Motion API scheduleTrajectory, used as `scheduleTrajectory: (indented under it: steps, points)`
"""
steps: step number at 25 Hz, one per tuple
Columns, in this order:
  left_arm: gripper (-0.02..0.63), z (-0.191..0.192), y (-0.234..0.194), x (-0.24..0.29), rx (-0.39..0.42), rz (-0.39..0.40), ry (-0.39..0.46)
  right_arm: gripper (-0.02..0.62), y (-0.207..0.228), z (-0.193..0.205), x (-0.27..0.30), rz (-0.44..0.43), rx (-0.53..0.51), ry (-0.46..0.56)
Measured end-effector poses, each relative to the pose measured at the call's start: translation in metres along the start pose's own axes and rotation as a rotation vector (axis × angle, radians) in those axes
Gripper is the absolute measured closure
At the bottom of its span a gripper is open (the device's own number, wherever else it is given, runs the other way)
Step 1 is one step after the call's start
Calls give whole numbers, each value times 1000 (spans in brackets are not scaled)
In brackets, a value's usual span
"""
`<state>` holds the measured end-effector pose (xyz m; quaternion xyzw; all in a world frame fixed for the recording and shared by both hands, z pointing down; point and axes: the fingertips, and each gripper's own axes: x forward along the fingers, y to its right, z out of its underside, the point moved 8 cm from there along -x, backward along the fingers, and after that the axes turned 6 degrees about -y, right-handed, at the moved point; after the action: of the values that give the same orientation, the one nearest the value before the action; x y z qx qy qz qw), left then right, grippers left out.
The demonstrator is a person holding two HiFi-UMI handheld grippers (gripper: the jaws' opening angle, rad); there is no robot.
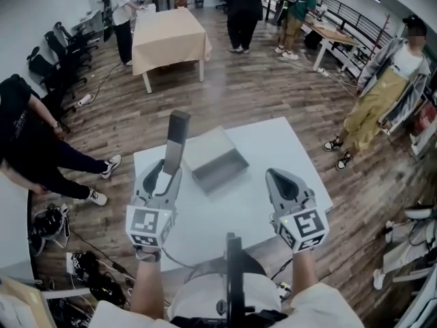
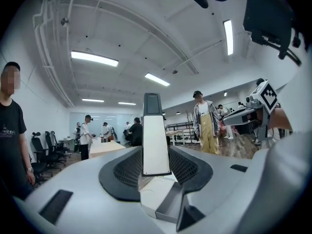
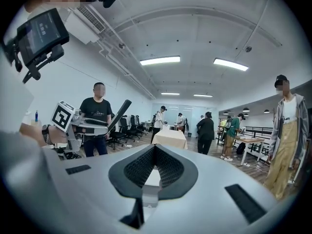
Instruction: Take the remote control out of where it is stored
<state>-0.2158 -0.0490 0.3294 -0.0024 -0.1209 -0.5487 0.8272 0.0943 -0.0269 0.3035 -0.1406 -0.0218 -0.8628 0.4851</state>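
**Remote control out of the box, up in the left gripper**

The left gripper [image 1: 170, 171] is clamping the remote control [image 1: 177, 137] by its lower end. The remote is standing upright, sticking well out beyond the jaw tips. In the left gripper view the pale body of the remote control [image 2: 156, 143] is sitting squarely between the two pads, its dark upper end pointing towards the ceiling. The open grey box [image 1: 231, 171] is lying on the white table [image 1: 280, 145] just ahead and to the right of that gripper. It is sitting between the two grippers, apart from the remote. The right gripper [image 1: 278, 175] is hovering to the right of the box, its jaws pressed together with nothing between them.
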Motion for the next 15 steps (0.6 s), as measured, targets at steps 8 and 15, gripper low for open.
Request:
scheduleTrajectory:
  steps: [8,15]
  points:
    - [431,-19,-9,-27,5,-20,75,595,-12,-15,-5,48,-29,16]
    - [430,-33,-15,-34,19,-14,115,597,-18,-23,-8,85,-41,12]
